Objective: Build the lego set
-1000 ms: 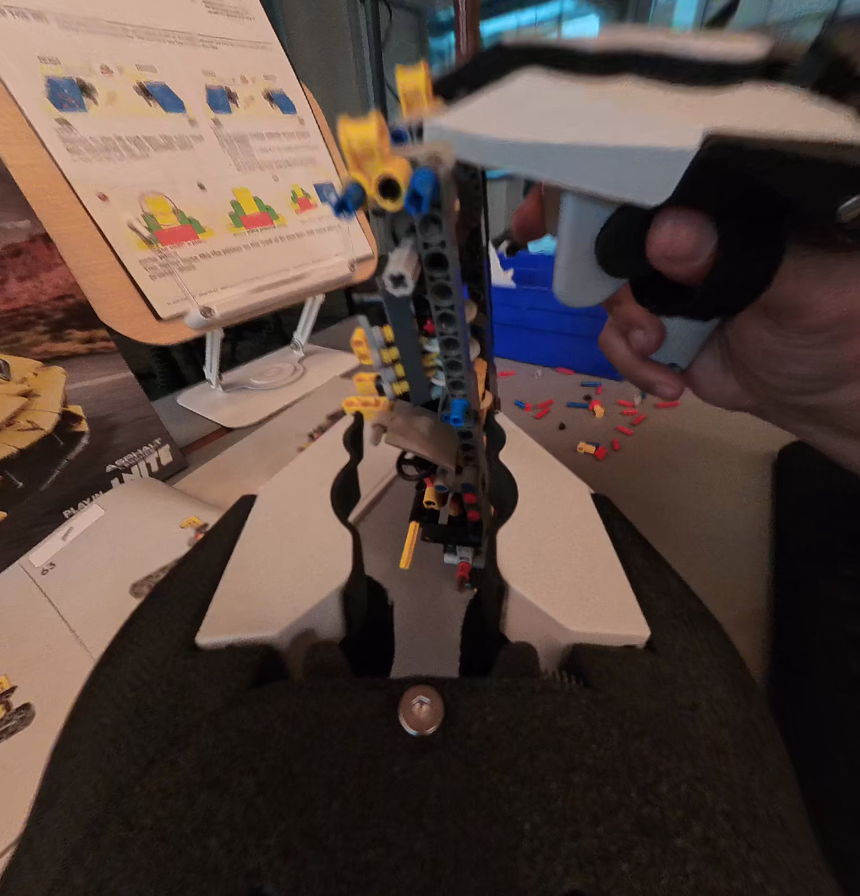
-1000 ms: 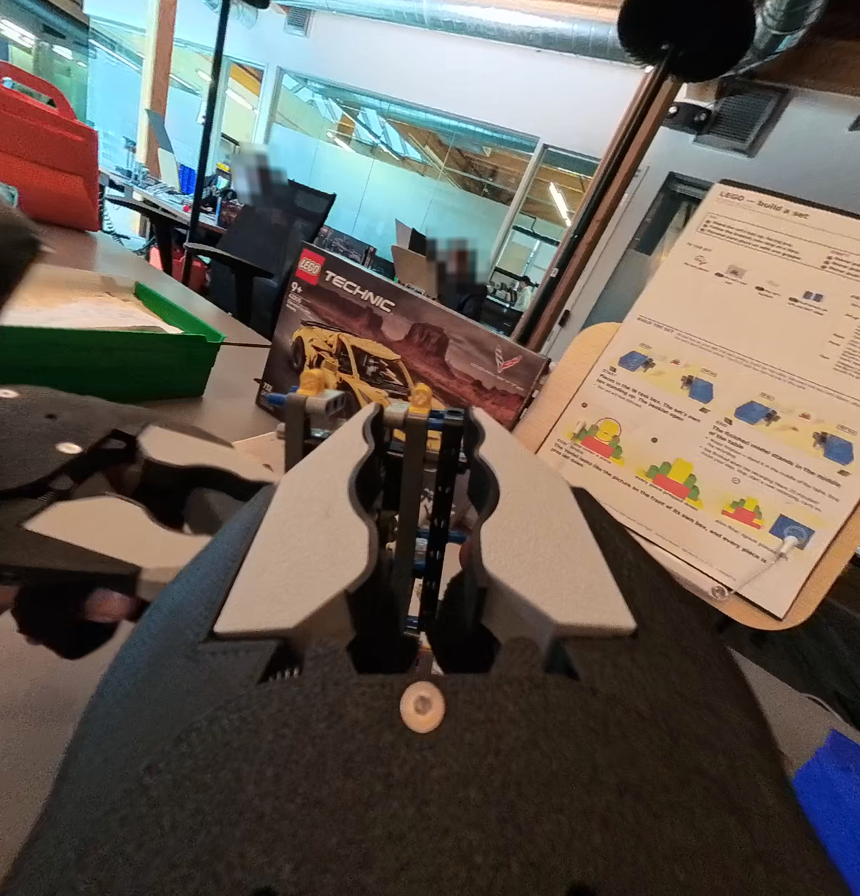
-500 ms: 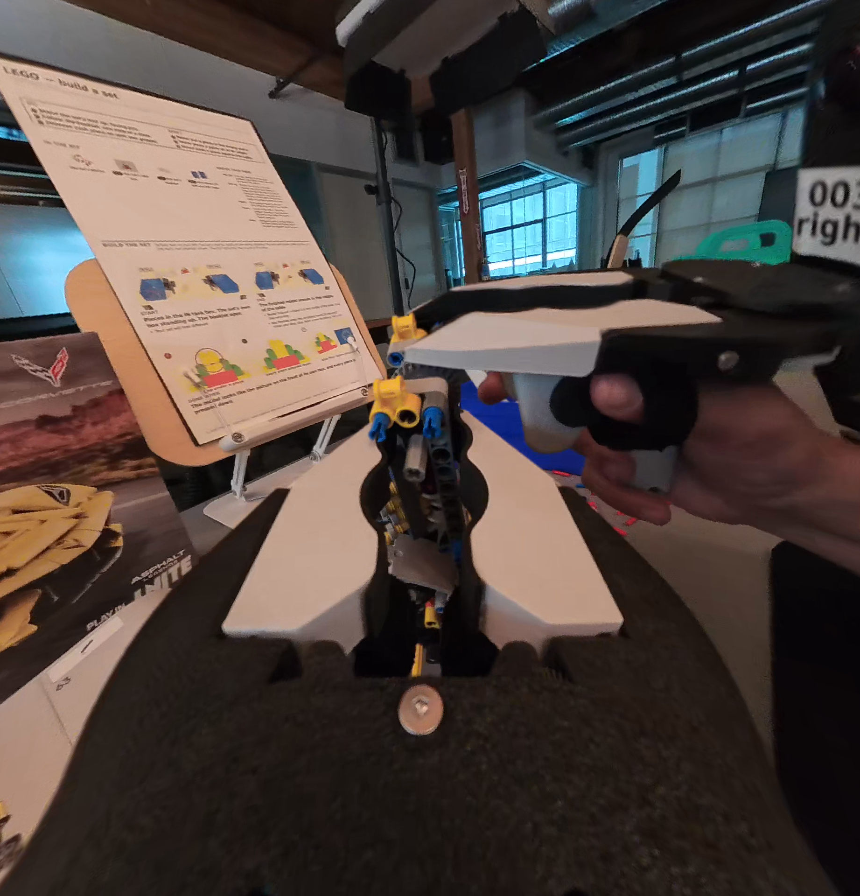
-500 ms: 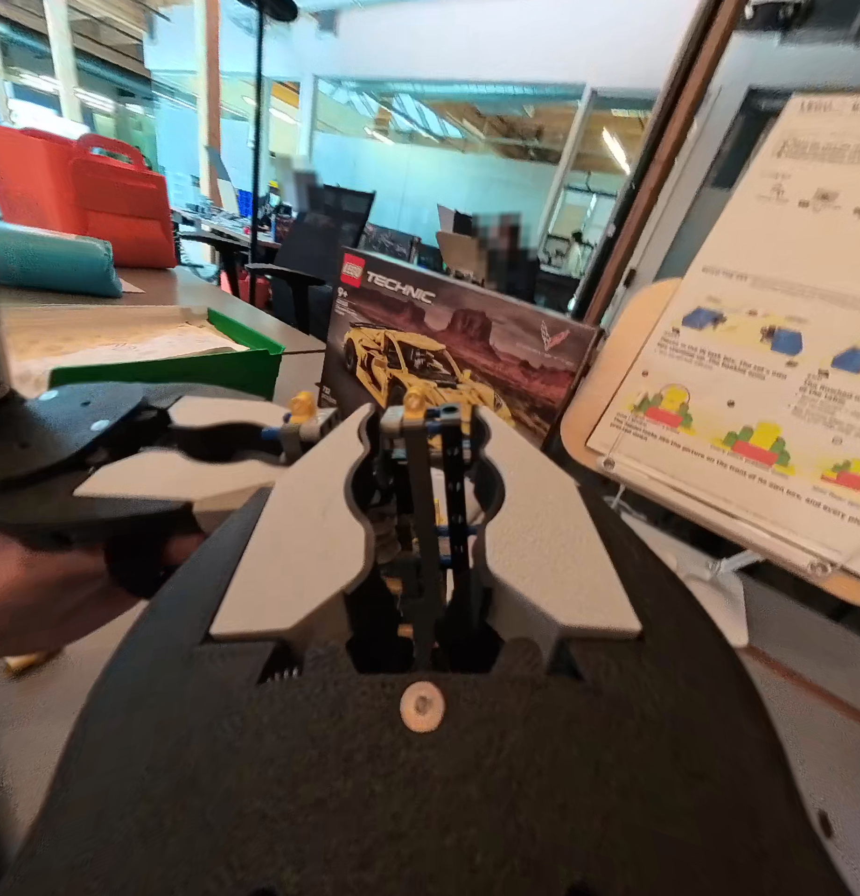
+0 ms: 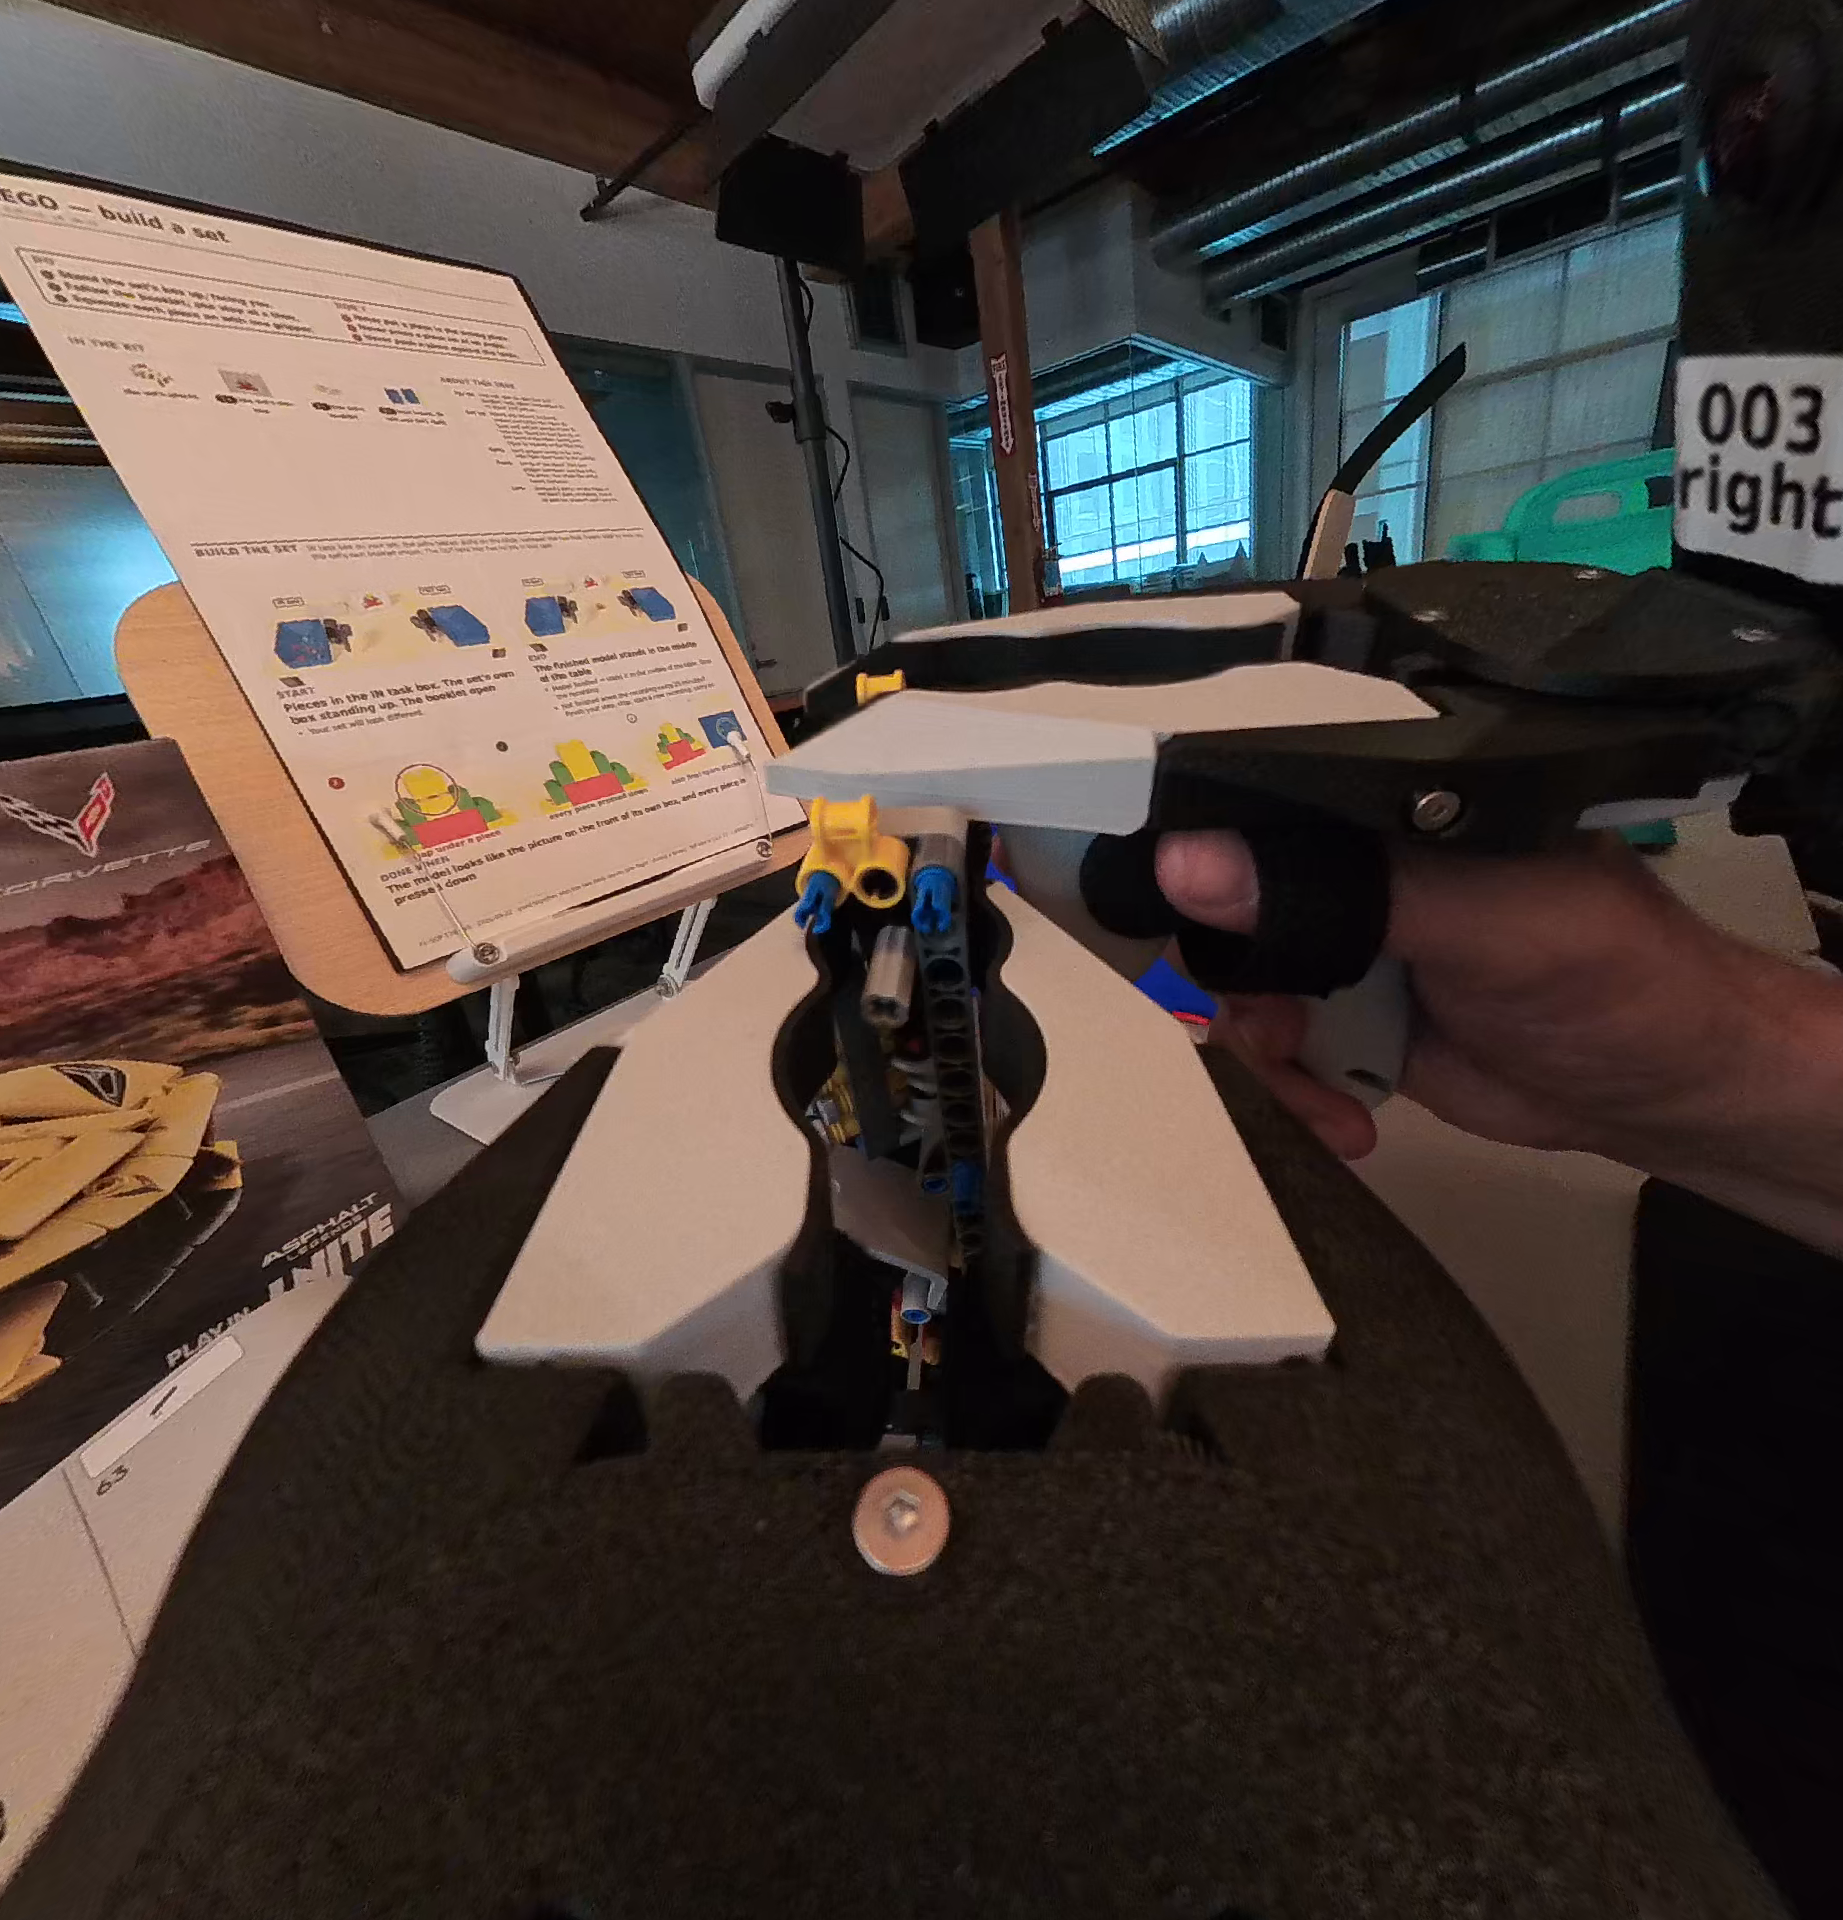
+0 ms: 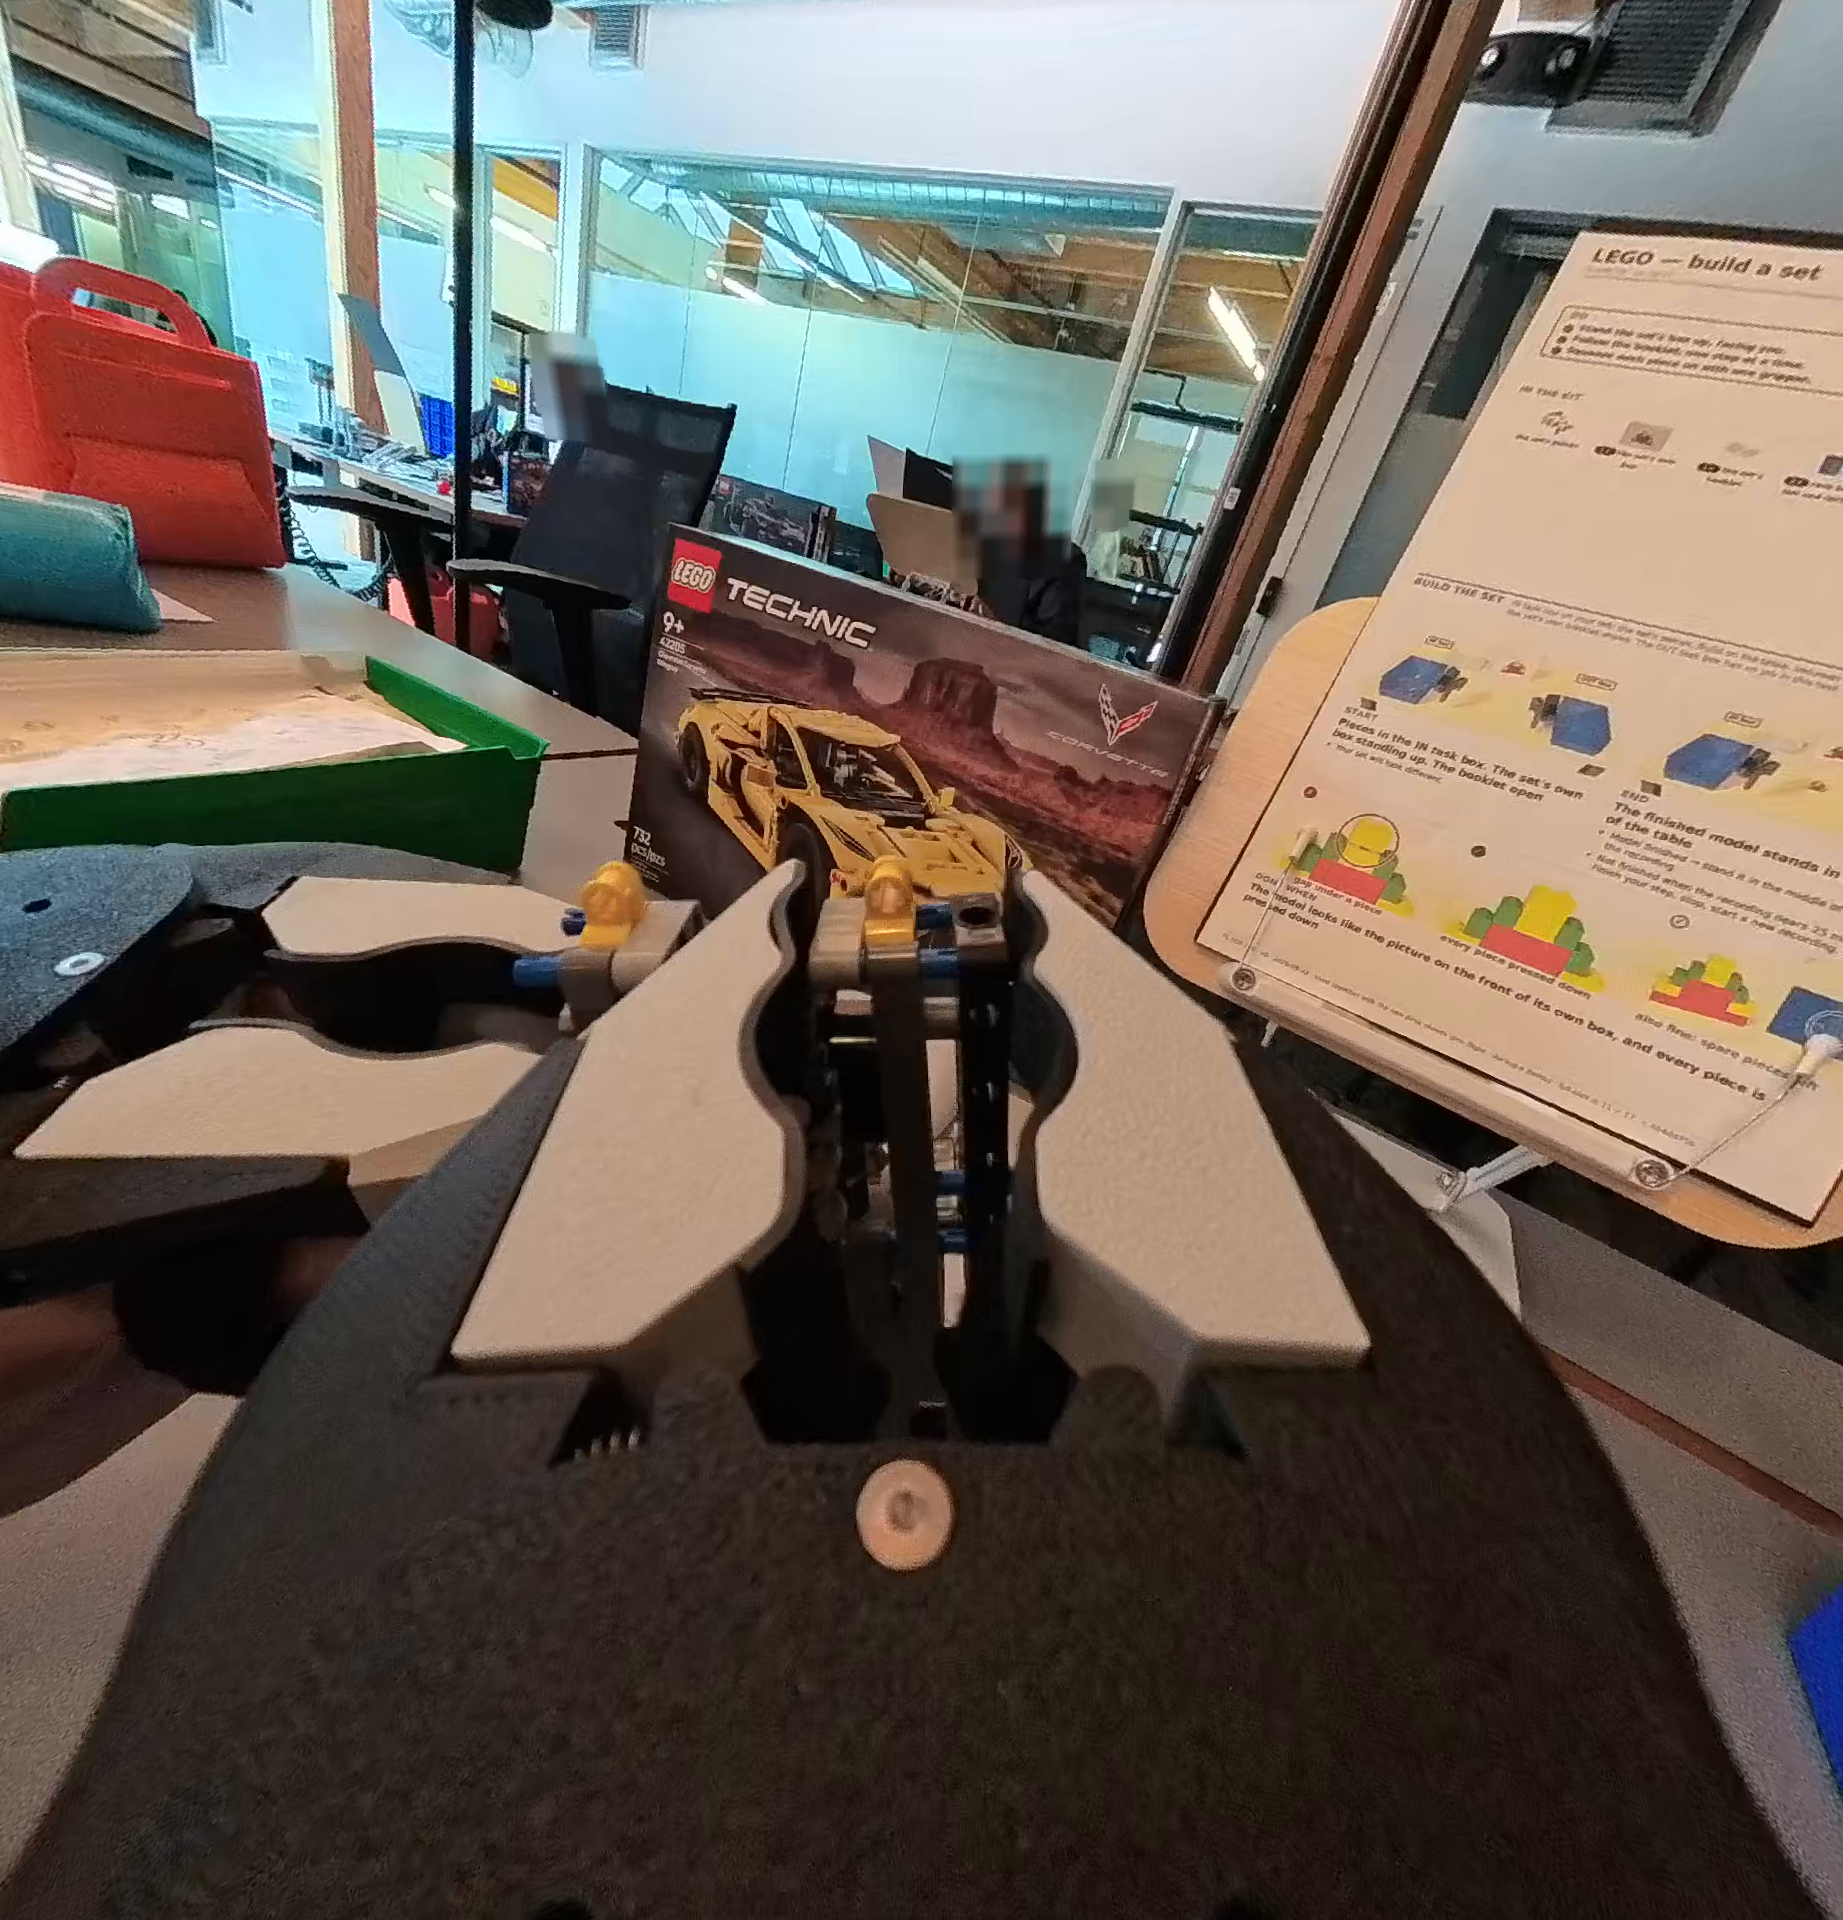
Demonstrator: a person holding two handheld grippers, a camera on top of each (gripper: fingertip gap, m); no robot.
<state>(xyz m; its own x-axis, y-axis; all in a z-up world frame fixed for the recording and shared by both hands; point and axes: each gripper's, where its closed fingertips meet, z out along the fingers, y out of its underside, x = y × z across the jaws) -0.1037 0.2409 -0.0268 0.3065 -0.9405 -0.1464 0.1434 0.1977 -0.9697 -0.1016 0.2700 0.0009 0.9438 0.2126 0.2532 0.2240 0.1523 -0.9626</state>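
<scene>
Hard plastic, dark grey beams with yellow and blue pins: the half-built model [image 5: 901,1049] is held up off the counter, pinched from two sides at once. The left claw [image 5: 909,1081] is narrowed onto its lower length, fingers pressing the beam stack from both flanks; the right claw [image 6: 912,1091] is likewise closed on the same frame, and in the left wrist view it comes in from the right, crossing over the top end near the yellow connector [image 5: 857,847]. Judgement: the model is light and stiff along the long beams, but it is only friction-pinned, so twisting or uneven squeezing could pop joints apart. The smooth plastic may also slip between the pale finger faces. Best hold looks to be flat across the long holed beams, not on the protruding blue pins [image 5: 932,902] or the yellow connector, which would lever loose. The counter [image 6: 584,790] is a plain grey-brown top, visible only in patches. On it stand the set's box [image 6: 927,748] with a yellow car pictured, a printed instruction sheet [image 6: 1644,727] on a wooden stand, and a green tray [image 6: 304,795]. An open booklet [image 5: 55,1538] lies at lower left in the left wrist view. The room is an open workspace with glass partitions, exposed ducts and large windows.
</scene>
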